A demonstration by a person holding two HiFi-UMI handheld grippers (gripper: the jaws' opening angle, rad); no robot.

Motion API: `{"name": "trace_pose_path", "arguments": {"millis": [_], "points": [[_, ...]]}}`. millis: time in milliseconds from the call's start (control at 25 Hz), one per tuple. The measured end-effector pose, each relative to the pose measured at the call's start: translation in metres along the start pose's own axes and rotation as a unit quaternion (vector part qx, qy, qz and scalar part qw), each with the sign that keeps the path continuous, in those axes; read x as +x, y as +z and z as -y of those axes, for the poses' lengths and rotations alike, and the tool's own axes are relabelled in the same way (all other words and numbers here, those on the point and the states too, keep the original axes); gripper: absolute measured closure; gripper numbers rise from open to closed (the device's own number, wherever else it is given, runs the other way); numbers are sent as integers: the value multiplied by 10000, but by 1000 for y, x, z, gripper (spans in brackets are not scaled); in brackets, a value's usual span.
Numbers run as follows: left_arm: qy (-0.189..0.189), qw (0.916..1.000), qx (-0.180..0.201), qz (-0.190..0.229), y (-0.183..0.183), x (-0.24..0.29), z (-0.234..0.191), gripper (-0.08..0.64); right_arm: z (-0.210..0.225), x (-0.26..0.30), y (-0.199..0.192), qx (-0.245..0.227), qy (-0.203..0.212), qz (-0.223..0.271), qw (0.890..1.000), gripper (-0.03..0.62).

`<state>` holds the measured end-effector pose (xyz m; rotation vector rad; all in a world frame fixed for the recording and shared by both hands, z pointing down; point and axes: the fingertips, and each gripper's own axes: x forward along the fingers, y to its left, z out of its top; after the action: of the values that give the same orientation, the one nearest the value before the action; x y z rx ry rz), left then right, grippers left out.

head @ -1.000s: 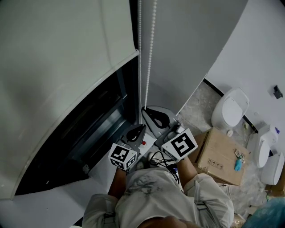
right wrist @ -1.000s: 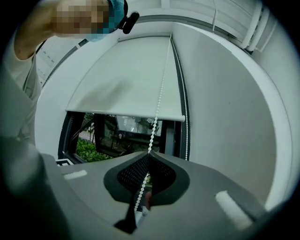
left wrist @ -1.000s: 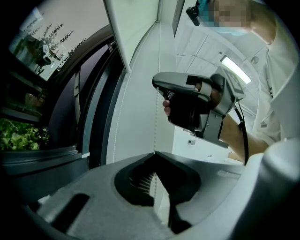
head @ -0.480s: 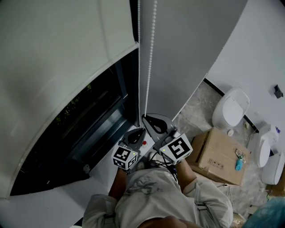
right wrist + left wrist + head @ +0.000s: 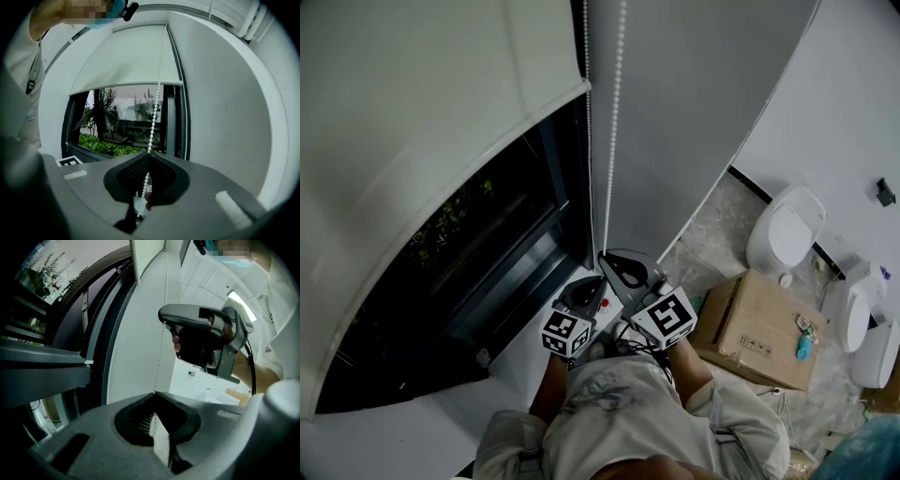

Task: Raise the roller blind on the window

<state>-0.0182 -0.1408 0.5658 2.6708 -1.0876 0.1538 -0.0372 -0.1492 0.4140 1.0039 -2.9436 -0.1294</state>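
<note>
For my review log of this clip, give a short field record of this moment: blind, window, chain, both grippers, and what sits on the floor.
blind: partly raised, covers the window's upper part
window: lower part uncovered, greenery outside
chain: beaded, hangs by the blind's right edge, runs into both grippers
right gripper: shut on chain
left gripper: shut on chain, lower on it than the right
floor: box and toilet, at the head view's right
</note>
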Motion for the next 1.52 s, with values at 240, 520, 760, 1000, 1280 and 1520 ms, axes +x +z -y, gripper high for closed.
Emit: {"name": "trace_pose_path", "arguments": {"millis": [240, 520, 760, 1000, 1280, 1520], "points": [[6, 10000, -56, -76, -12, 2, -3, 546, -3, -1, -13, 97, 24, -114, 9999, 581], [5, 9997, -105, -211, -27, 4, -5, 546, -8, -4, -29, 219, 29, -328, 9992, 581], [-22, 9995, -57, -296, -29, 1, -3, 546, -8, -5, -30, 201, 17, -356, 9992, 581], [-60, 9997, -89, -207, -19, -10, -1, 541, -4, -4, -32, 192, -8, -363, 9992, 581], [-93, 9996, 128, 223, 36, -26, 6, 515, -1, -3, -32, 161, -34, -355, 9992, 581], [-188, 9962, 312, 794, 102, -42, 11, 506, 2, -1, -33, 149, -60, -330, 9993, 581]]}}
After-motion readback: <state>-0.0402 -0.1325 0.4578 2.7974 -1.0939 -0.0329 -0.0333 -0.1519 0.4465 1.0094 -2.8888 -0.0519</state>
